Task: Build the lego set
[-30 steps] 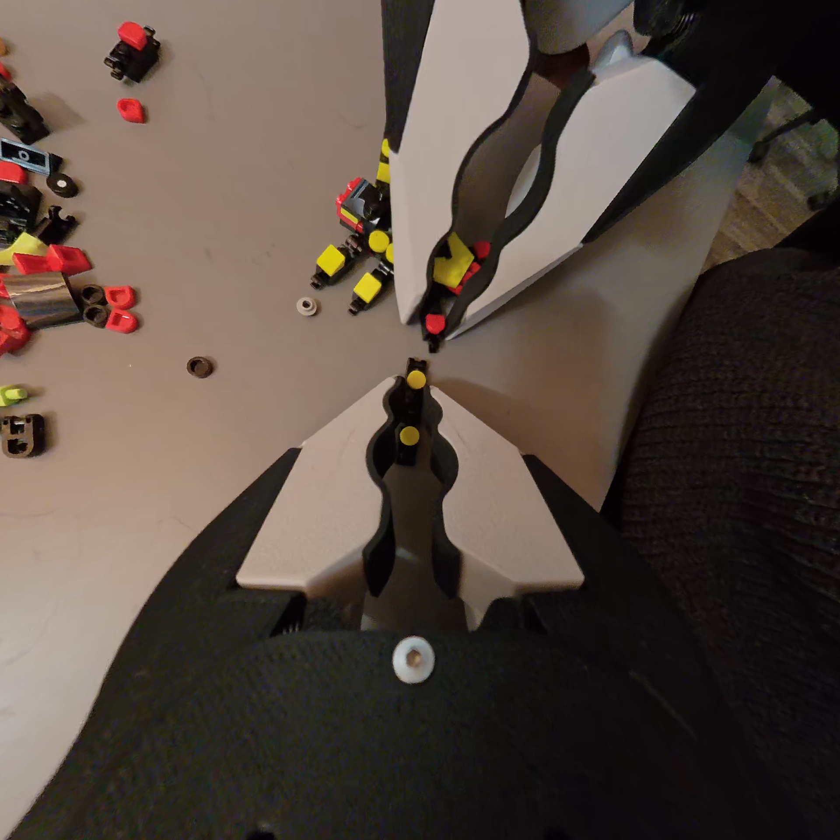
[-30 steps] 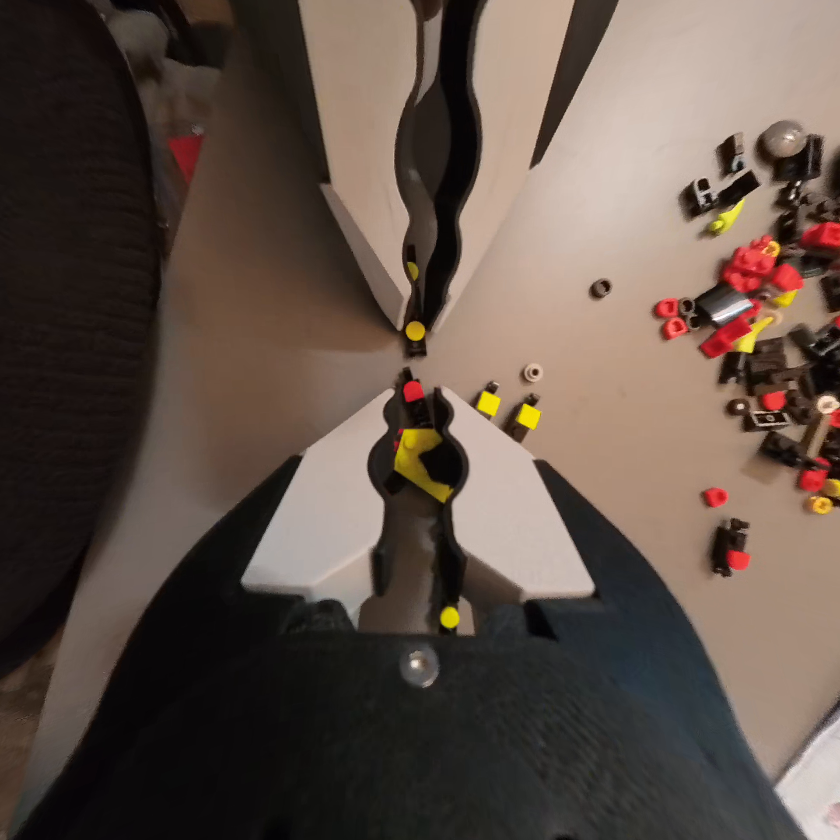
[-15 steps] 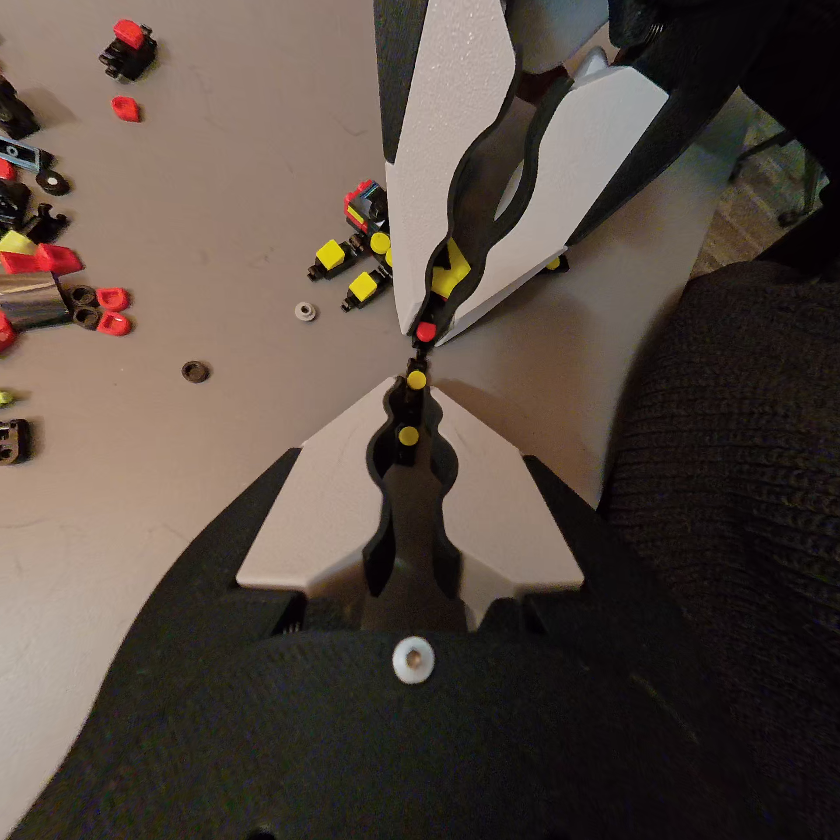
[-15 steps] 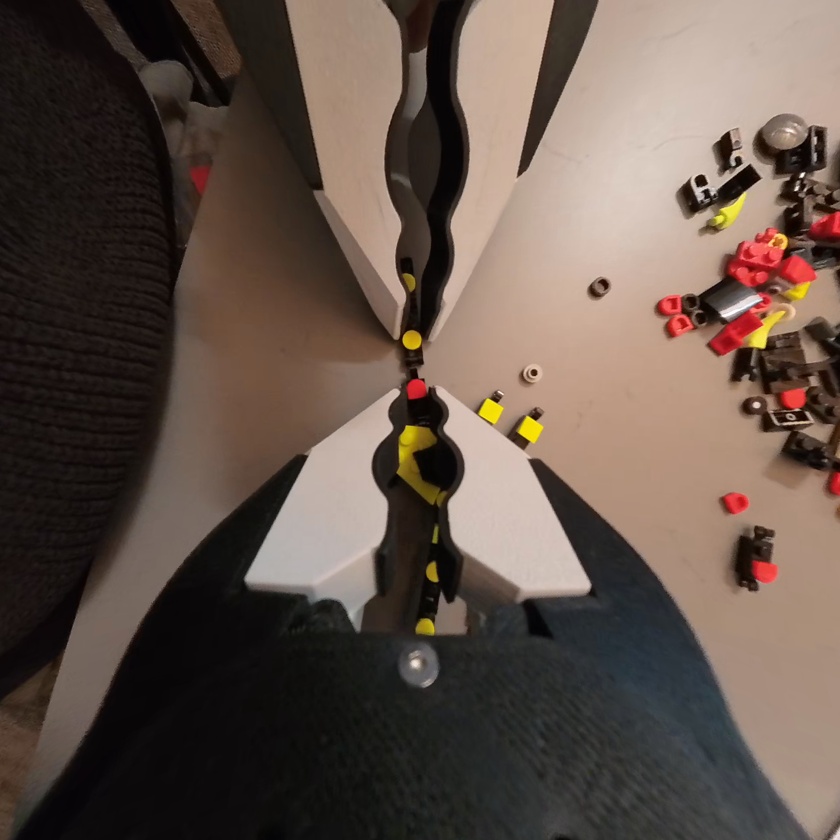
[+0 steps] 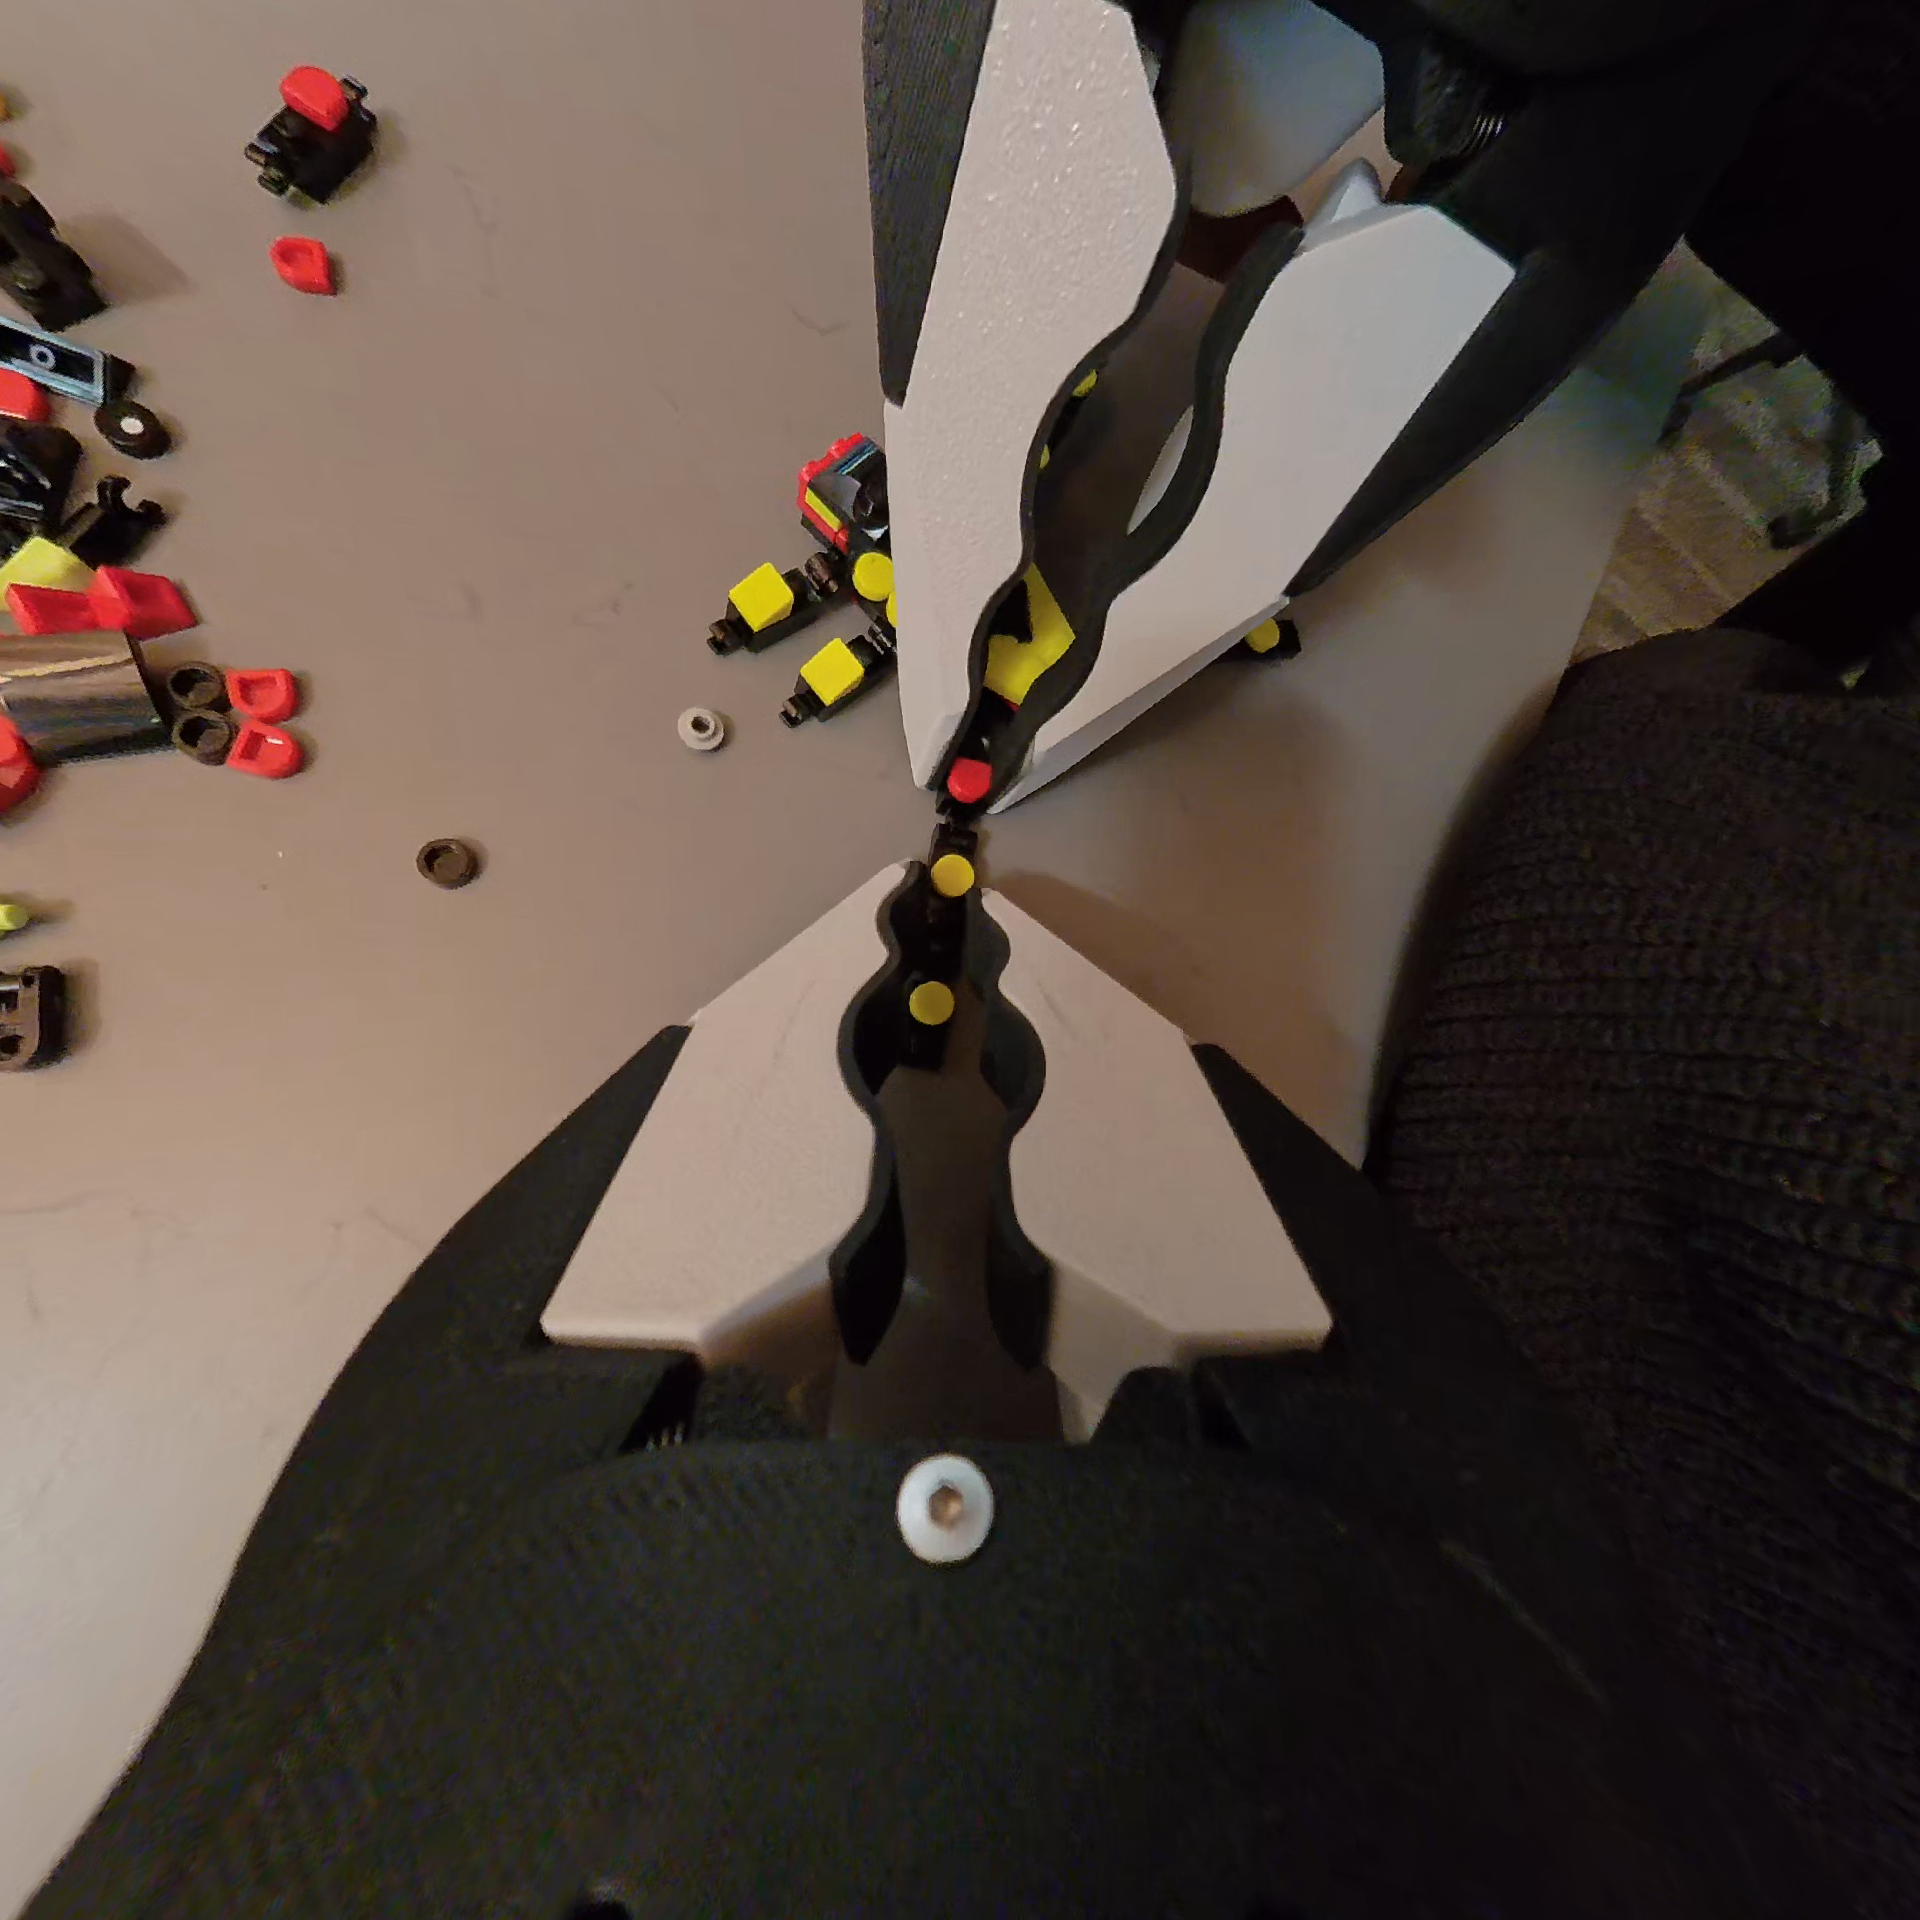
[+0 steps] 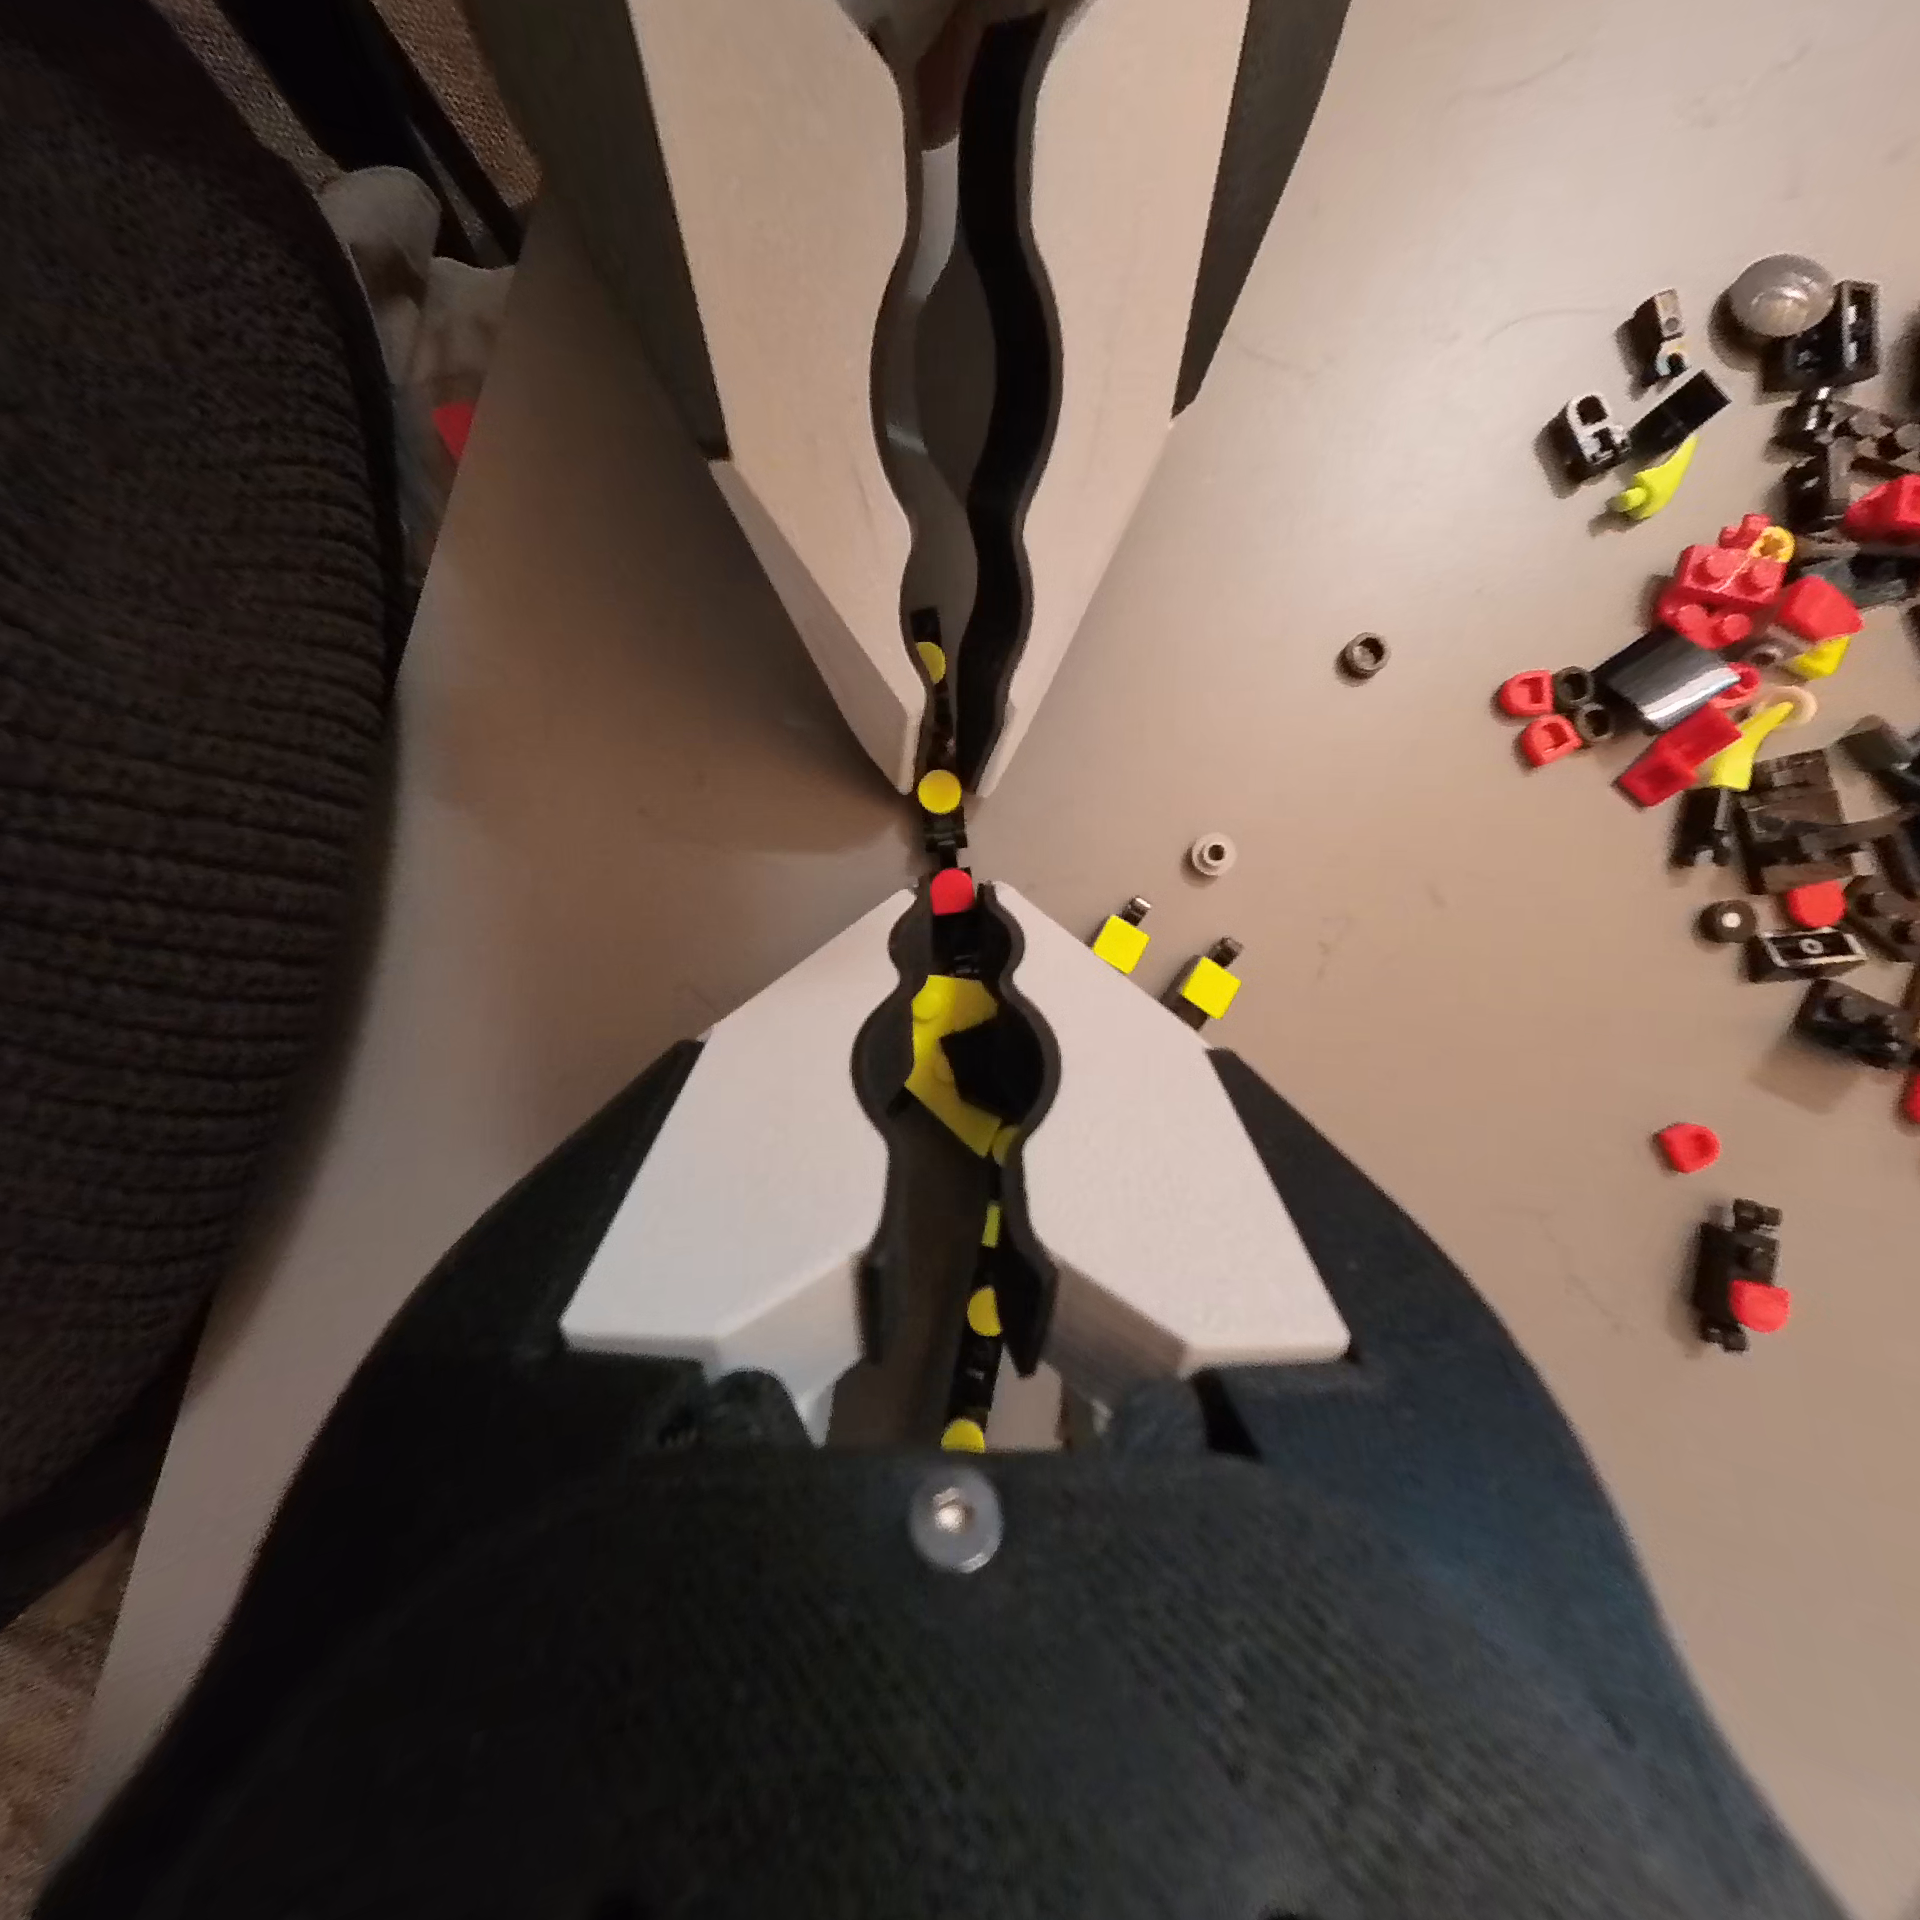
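My left gripper (image 5: 940,883) is shut on a thin black lego arm piece with yellow round studs (image 5: 932,1003). My right gripper (image 6: 951,899) is shut on a black, yellow and red lego assembly (image 6: 961,1060) with a red stud (image 6: 951,891) at its tip. The two grippers point at each other tip to tip above the grey table (image 5: 520,416). The black end of the arm piece (image 6: 940,826) touches the red-studded end of the assembly. The right gripper shows in the left wrist view (image 5: 966,774), and the left gripper shows in the right wrist view (image 6: 940,779).
Loose red, black and yellow lego parts (image 6: 1766,644) lie in a pile on the table. Two yellow-capped black pegs (image 5: 795,644), a small grey round stud (image 5: 701,725) and a dark ring (image 5: 447,862) lie near the grippers. A dark knitted sleeve (image 5: 1662,1143) is close by. The grippers are tip to tip, or close to it.
The two grippers have closed the gap between them. The tip of the arm piece and the red-studded end of the assembly were apart and now touch.
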Motion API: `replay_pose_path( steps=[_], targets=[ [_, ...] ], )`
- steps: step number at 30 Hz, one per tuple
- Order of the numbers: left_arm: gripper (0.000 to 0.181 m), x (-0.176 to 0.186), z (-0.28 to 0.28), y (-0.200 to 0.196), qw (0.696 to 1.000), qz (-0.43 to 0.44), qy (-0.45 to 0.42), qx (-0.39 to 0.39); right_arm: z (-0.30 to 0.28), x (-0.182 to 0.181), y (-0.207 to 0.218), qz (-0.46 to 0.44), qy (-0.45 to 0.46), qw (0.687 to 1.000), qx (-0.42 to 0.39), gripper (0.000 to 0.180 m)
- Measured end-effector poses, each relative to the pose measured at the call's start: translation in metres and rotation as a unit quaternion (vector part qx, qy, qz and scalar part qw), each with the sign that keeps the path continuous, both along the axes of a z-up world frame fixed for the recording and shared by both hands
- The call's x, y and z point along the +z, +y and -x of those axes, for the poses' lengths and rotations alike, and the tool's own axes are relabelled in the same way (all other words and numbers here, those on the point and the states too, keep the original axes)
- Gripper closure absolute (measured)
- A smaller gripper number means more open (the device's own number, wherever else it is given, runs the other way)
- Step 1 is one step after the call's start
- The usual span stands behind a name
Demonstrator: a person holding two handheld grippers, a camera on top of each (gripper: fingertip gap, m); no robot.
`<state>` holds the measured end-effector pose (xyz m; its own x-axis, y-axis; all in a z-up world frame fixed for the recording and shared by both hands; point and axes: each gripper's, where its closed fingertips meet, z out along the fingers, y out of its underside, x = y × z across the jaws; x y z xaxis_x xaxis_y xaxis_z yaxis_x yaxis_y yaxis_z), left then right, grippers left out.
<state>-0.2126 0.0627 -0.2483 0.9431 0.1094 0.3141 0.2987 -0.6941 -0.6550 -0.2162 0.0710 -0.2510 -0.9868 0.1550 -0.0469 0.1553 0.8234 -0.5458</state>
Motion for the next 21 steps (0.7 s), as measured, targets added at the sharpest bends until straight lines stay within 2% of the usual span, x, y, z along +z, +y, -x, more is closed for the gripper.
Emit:
replay_pose_path(
  steps=[21],
  targets=[
    [0.177, -0.0003, 0.0006, 0.0029, 1.000, -0.002, -0.016, 0.010, 0.0007, -0.0002, -0.0011, 0.024, 0.002, 1.000, -0.001, 0.173]
  ],
)
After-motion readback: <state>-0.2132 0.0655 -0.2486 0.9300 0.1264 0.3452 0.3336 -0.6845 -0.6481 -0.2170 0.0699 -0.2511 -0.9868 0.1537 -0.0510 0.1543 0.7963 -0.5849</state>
